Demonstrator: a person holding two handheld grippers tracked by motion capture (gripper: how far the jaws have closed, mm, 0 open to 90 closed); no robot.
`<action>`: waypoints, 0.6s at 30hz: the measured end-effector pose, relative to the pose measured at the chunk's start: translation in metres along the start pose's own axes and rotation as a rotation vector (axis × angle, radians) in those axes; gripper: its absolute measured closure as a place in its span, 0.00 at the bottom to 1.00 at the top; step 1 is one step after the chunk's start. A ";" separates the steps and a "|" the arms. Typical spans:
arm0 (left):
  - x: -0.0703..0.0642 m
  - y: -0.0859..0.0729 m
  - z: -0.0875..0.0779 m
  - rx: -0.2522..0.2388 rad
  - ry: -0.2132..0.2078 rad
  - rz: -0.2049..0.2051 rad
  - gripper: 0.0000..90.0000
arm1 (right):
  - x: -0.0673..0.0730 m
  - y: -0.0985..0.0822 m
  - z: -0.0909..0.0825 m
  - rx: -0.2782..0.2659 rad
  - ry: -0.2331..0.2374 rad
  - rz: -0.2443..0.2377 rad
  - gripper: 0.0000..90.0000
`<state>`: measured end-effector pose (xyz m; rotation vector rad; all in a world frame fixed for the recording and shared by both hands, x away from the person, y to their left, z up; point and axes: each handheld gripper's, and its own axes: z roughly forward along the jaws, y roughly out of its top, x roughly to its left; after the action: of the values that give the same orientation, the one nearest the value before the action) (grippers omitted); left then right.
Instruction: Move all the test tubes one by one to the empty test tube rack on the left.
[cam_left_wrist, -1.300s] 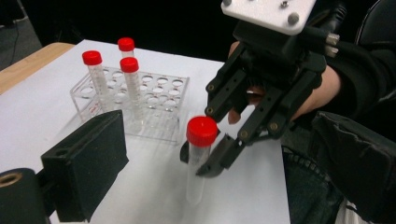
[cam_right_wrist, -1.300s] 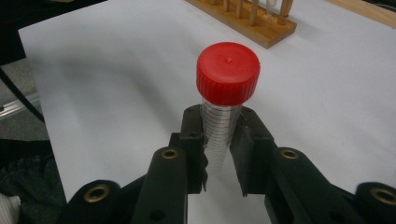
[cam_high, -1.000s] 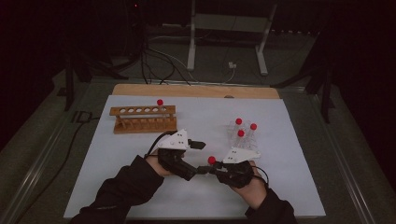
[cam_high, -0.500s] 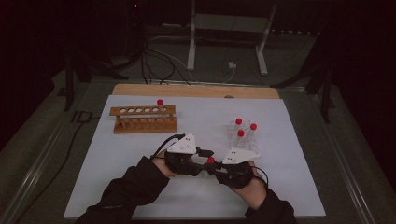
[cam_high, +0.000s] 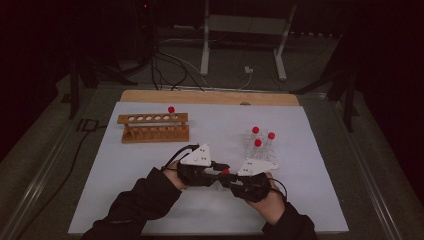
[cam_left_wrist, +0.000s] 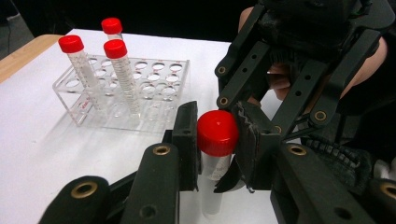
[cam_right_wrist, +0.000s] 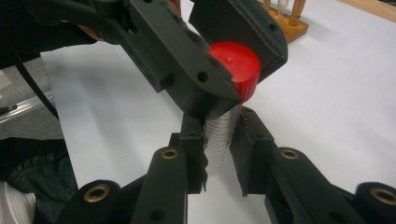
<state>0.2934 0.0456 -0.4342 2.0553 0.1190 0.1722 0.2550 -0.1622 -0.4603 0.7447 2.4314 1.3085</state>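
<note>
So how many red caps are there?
5: three in the clear rack, one at the wooden rack, one between both grippers' jaws.

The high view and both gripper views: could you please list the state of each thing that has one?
Held tube: upright, capped, gripped by both.
Left hand-held gripper: shut on the red cap.
Right hand-held gripper: shut on the tube body.
Clear rack: holds three capped tubes.
Wooden rack: one capped tube.
</note>
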 end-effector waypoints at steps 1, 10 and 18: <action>0.000 0.000 0.000 0.001 0.001 -0.001 0.80 | 0.000 0.000 0.000 0.001 0.000 0.002 0.83; 0.006 0.001 -0.011 -0.010 0.027 -0.016 0.80 | -0.001 -0.001 0.000 -0.008 -0.006 0.019 0.62; 0.012 0.001 -0.026 -0.012 0.065 -0.029 0.80 | -0.009 0.000 -0.010 -0.045 -0.035 0.042 0.47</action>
<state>0.3004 0.0697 -0.4206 2.0359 0.1876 0.2207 0.2575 -0.1738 -0.4553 0.8039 2.3628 1.3495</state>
